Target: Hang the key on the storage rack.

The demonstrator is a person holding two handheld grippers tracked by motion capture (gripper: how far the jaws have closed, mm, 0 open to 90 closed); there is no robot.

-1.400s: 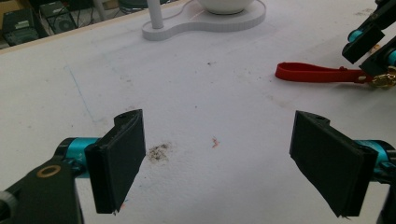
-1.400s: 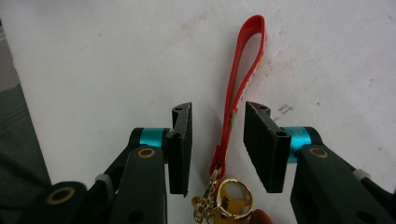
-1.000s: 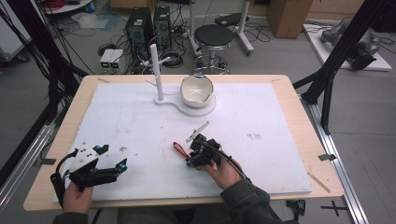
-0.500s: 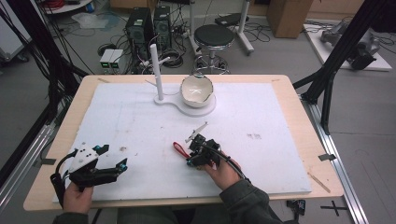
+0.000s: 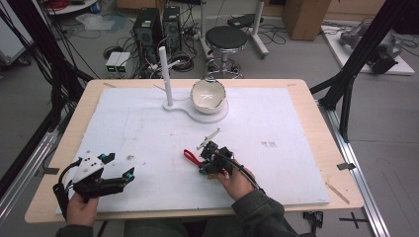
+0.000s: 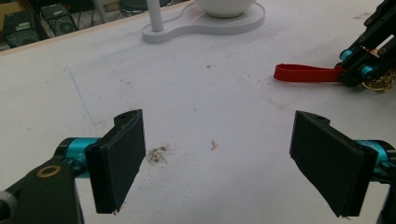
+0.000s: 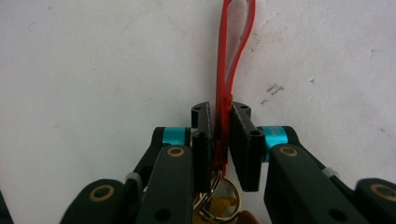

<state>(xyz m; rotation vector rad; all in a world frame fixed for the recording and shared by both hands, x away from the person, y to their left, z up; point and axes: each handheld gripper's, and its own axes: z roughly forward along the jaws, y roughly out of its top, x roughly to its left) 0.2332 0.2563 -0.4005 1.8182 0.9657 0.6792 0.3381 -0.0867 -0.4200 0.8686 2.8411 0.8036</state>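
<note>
A red strap loop [image 5: 191,157] with a brass key ring [image 7: 219,200] lies on the white board near the front middle. My right gripper [image 5: 202,165] lies low over it and points left. In the right gripper view its jaws [image 7: 220,114] have just been closing and now pinch the strap [image 7: 223,70] between the pads. My left gripper [image 5: 117,165] hovers at the front left with its jaws [image 6: 224,154] wide open and nothing between them. From there the strap [image 6: 306,73] shows ahead to the right.
A white bowl [image 5: 208,95] sits on a flat white base [image 5: 178,106] with an upright white post [image 5: 164,74] at the back middle. The white board [image 5: 276,118] covers most of the wooden table [image 5: 316,106]. A stool and computer cases stand beyond the far edge.
Both hands stay where they were. From the high view the narrowing of the right jaws on the strap barely shows.
</note>
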